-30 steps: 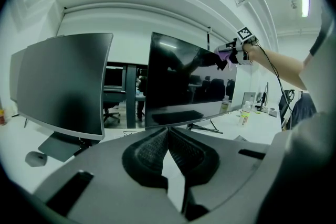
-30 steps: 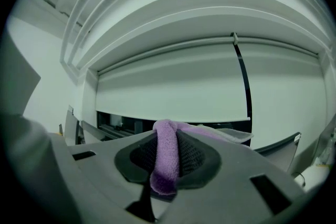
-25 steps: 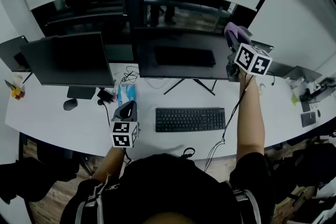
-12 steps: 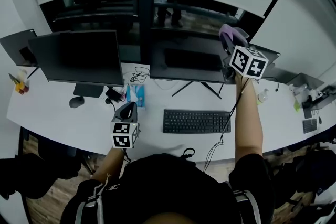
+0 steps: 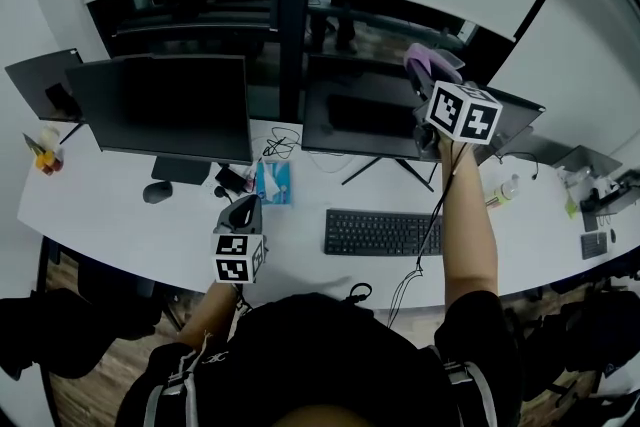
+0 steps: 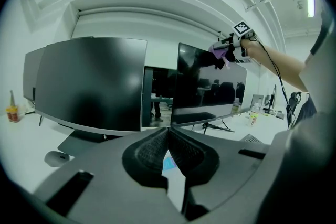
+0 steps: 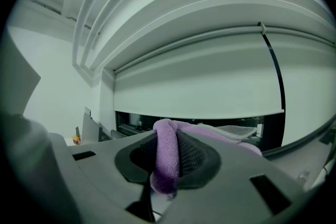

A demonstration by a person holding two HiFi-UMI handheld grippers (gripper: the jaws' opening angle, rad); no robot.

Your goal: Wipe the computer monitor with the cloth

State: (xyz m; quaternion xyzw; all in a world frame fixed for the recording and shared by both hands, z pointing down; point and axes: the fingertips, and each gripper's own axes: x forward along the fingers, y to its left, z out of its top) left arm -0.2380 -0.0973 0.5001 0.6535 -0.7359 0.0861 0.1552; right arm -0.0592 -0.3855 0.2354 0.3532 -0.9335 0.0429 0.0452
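Note:
Two dark monitors stand on the white desk. The right monitor (image 5: pixel 370 120) (image 6: pixel 210 84) is the one my right gripper (image 5: pixel 432 75) (image 7: pixel 168 157) is raised against, at its top right corner. That gripper is shut on a purple cloth (image 5: pixel 428 63) (image 7: pixel 167 157) (image 6: pixel 219 50), which bunches between the jaws and drapes over the monitor's top edge. My left gripper (image 5: pixel 240 215) (image 6: pixel 167 152) hangs low over the desk's front, left of the keyboard, its jaws closed together with nothing between them.
A left monitor (image 5: pixel 165 107) (image 6: pixel 92 84) stands beside the right one. A black keyboard (image 5: pixel 382 232), a mouse (image 5: pixel 157 191), a blue packet (image 5: pixel 272 181), cables and a small bottle (image 5: pixel 503 190) lie on the desk (image 5: pixel 100 215). More gear sits at the far right end.
My right gripper with the cloth has slid left along the monitor's top edge and slightly up. The left gripper has stayed in place.

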